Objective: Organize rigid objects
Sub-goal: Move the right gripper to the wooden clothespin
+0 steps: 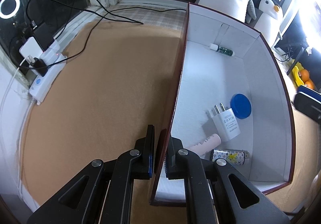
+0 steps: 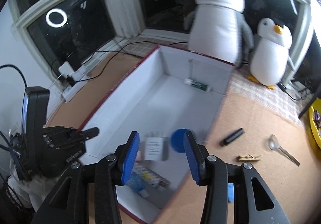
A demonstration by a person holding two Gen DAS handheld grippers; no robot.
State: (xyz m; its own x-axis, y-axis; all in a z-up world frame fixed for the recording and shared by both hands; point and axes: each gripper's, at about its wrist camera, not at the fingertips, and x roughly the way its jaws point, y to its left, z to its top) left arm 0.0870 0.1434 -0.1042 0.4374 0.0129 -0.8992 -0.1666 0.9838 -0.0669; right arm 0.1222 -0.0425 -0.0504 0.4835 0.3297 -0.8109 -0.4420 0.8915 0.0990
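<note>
1. Currently left gripper (image 1: 160, 143) fingers are clamped on the left wall of the box (image 1: 268, 75).
2. Right gripper (image 2: 161, 153) fingers are apart, empty, above the box's near end; blue lid (image 2: 177, 142) and charger (image 2: 153, 148) lie inside below them.
3. Black stick (image 2: 233, 136) and spoon (image 2: 281, 148) are on the worktop (image 2: 250, 115), right of the box.

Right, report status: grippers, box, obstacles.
Left gripper shut on box wall. Right gripper open, empty, above box. Black tube, spoon outside. Nothing blocking.

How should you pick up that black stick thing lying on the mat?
Probably grip the black stick at its middle, coming from above with the right hand-held gripper, jaws across its narrow width. It lies flat and slanted on the mat, with open space around it.
</note>
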